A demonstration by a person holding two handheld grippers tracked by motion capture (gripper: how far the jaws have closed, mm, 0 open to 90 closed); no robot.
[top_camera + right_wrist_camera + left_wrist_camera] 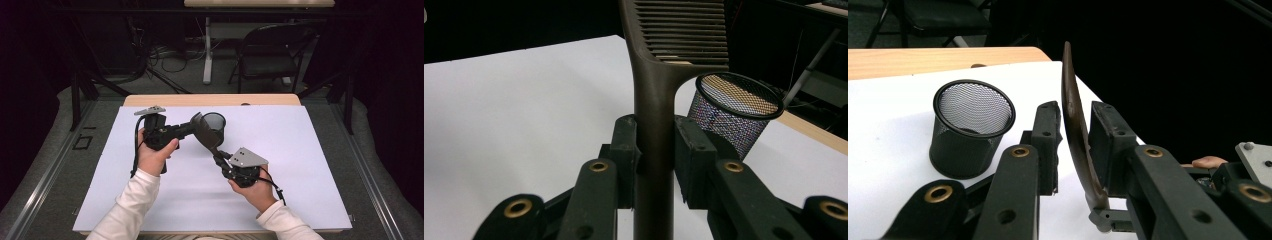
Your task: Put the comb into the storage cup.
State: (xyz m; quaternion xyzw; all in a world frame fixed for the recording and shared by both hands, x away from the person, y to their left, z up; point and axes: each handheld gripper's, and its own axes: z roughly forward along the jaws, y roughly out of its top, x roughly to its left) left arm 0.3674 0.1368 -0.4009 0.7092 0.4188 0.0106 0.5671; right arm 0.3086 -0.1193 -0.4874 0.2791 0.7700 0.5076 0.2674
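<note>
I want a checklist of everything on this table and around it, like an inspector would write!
Surface: white sheet over a wooden table.
Job's things: dark slotted spatula, held up off the sheet; black mesh cup, upright beside it.
Clutter: nothing seen.
Grippers: right gripper clamped on the spatula's handle; left gripper with its jaws either side of the blade, a gap showing on one side.
Cables: one black cable trails from each gripper; more lie on the floor.
Surroundings: folding chair, dark curtains.
</note>
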